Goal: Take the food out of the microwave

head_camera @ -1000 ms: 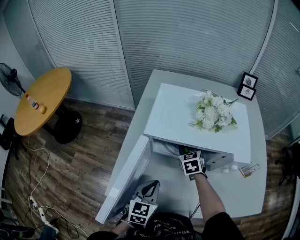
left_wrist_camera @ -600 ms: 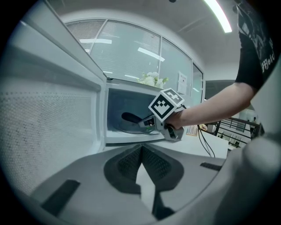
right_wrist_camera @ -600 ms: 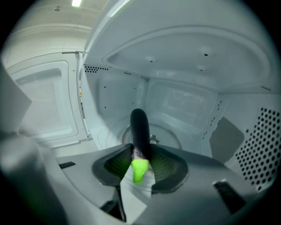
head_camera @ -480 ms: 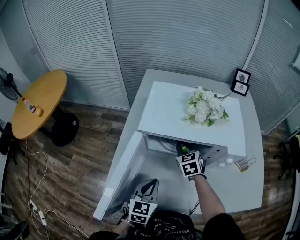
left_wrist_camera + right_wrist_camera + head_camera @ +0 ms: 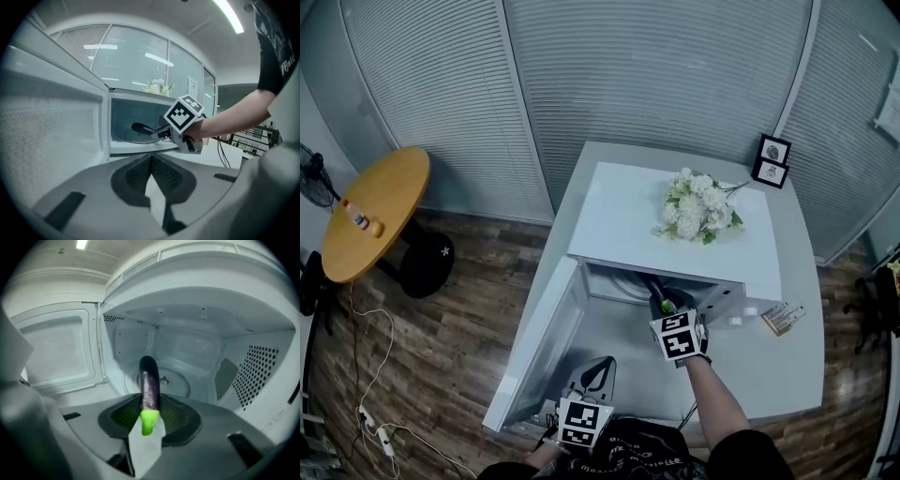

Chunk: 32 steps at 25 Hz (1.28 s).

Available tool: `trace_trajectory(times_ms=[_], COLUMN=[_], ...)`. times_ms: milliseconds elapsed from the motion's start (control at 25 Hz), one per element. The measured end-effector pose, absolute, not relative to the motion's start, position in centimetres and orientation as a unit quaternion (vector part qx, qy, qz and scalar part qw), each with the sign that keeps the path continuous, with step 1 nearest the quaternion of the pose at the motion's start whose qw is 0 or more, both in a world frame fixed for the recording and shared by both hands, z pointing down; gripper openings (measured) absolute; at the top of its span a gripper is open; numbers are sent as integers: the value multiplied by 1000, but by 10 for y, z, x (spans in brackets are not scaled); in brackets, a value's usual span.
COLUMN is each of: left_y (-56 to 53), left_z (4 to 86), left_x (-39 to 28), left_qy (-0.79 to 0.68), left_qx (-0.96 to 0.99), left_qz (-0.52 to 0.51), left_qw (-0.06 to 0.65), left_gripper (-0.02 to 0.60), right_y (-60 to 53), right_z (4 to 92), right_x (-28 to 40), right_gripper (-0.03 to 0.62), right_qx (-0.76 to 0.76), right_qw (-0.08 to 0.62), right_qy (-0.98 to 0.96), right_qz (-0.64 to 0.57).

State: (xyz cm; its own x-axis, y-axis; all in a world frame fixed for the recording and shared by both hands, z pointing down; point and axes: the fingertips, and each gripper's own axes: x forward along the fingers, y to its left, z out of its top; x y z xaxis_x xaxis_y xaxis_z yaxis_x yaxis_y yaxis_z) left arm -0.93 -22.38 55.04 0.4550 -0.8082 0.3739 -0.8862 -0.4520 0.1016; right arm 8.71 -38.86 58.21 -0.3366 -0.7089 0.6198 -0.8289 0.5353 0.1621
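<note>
On the white counter (image 5: 787,366) in front of me, the microwave (image 5: 628,216) is standing with its door (image 5: 539,347) swung wide open to the person's left, and a bunch of white flowers (image 5: 696,206) is lying on its top. The right claw (image 5: 150,404) is clenching a purple eggplant (image 5: 149,376) near its green stem end, the pads pressing it from both sides. The eggplant is pointing lengthwise away from the claw, its dark tip reaching into the mouth of the cavity above the glass turntable (image 5: 176,380), while the green end is sticking back between the jaws. From the head view, this claw is hovering right at the oven's opening, with the person's bare forearm (image 5: 717,398) stretching out behind it. The left claw (image 5: 152,159) is hanging low, close to the person's body and just beside the outer edge of the open door; its jaws are pressing together at the tips with nothing caught between them. Two small picture frames (image 5: 769,159) are standing at the far corner of the counter, well apart from the microwave.
</note>
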Motion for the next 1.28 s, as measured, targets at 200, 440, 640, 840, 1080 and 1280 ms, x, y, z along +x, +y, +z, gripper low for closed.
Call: trace_trajectory(times_ms=[200,440,640,840,1080,1280], left_y=[-219,-214,-210,-205,-200,-195], left_z=[550,548,547,548,547,547], left_x=[-7,-4,-3,1,5,9], left_qy=[-506,-505,-503,-500,-498,-499], left_qx=[840,842,843,845,846,847], left_qz=[136,135,133,135,133,131], left_qw=[141,137,136,133,132,130], left_gripper=[6,6,6,6,6,6], right_y=[-377,-368,-358,-347,-332,-321], right_z=[579,576,573,576,578,577], right_x=[91,98,102,111,119,124], right_gripper=[126,126,126,126,126,126], right_qx=[478,483,487,493,503,508], right_qw=[323,322,324,322,318,311], right_qy=[-812,-809,-806,-803,-797,-796], right_qz=[89,90,87,93,103,107])
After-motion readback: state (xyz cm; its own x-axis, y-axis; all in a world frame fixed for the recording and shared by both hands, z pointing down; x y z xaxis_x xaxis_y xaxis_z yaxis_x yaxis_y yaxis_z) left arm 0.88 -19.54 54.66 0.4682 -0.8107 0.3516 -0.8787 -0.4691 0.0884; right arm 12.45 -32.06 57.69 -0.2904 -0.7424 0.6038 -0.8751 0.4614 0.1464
